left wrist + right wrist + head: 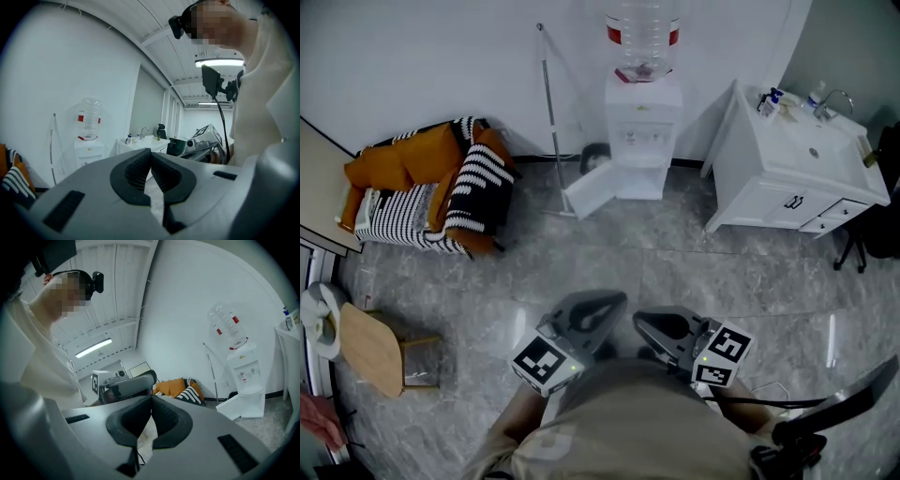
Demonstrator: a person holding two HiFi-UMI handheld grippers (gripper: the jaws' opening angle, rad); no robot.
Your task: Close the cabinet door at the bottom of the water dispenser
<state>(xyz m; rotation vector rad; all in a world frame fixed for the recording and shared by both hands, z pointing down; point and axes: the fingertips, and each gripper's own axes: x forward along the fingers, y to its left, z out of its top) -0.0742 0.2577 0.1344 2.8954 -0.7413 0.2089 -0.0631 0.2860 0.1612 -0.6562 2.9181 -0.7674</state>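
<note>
My grey left gripper (pixel 616 299), grey right gripper (pixel 639 320): jaws pressed together, empty. White cabinet door (pixel 593 191) of white water dispenser (pixel 643 122) open, well apart.

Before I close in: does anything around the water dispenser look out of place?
Yes: the cabinet door at the bottom of the water dispenser stands wide open, swung out over the floor. I see no spill or damage around it.

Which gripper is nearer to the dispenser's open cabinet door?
Left, slightly. In the head view the left gripper lies almost straight across the floor from the open cabinet door, far short of it; the right gripper is alongside, offset further right.
</note>
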